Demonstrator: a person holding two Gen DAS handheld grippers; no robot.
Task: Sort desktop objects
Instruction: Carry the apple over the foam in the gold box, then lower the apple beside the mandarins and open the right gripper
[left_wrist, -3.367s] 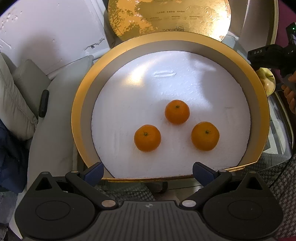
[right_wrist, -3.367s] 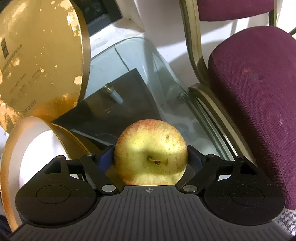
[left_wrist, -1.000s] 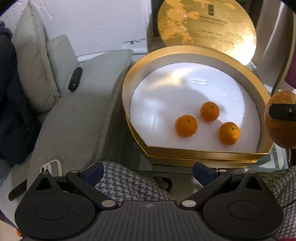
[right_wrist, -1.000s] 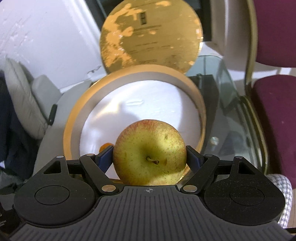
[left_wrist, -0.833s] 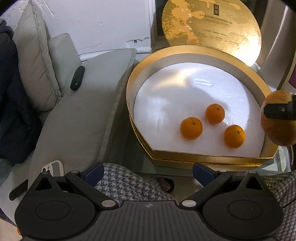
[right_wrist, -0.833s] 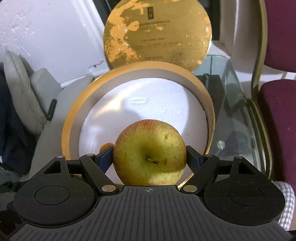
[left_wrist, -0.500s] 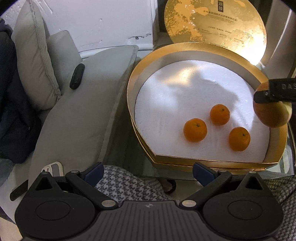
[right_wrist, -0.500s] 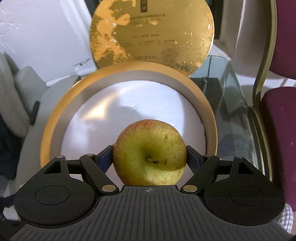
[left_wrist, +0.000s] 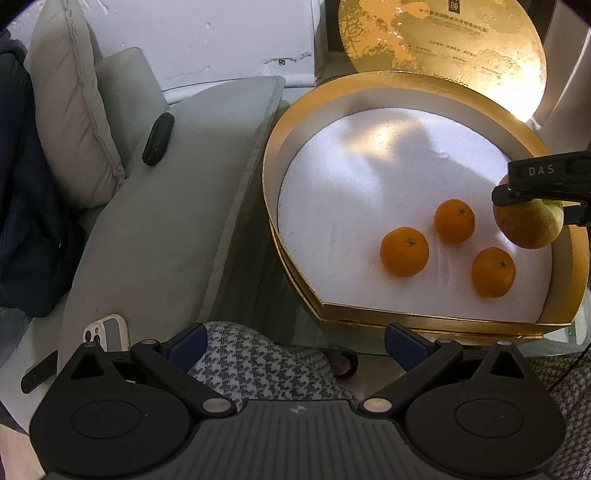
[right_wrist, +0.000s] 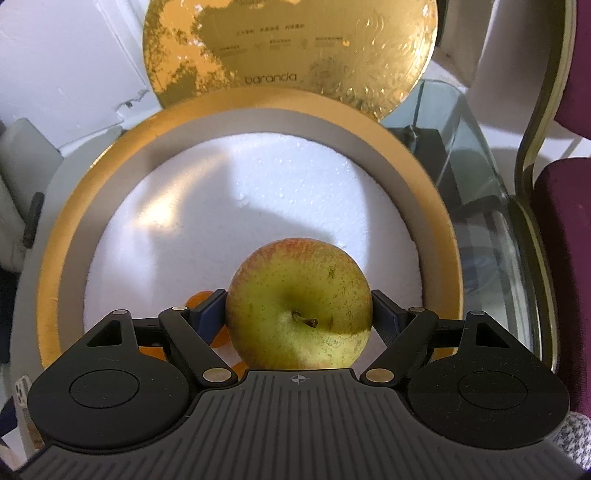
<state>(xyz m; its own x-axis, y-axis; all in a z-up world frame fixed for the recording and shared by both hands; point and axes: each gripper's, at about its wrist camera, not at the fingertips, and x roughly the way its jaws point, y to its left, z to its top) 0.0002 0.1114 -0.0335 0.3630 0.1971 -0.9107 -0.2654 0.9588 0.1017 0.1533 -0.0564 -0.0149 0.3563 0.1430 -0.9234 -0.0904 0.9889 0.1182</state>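
the right tool (right_wrist: 299, 317) clamps the apple (right_wrist: 298, 304) by its sides, holding it over the gold box (left_wrist: 461, 321) beside three oranges (left_wrist: 404, 252) for setting down on the white foam, while the left tool (left_wrist: 293, 341) hangs open and empty.

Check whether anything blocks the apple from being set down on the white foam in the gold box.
Nothing visible does. The right gripper holds the apple over the gold box, above bare foam; the three oranges lie apart from it, toward the left and near side.
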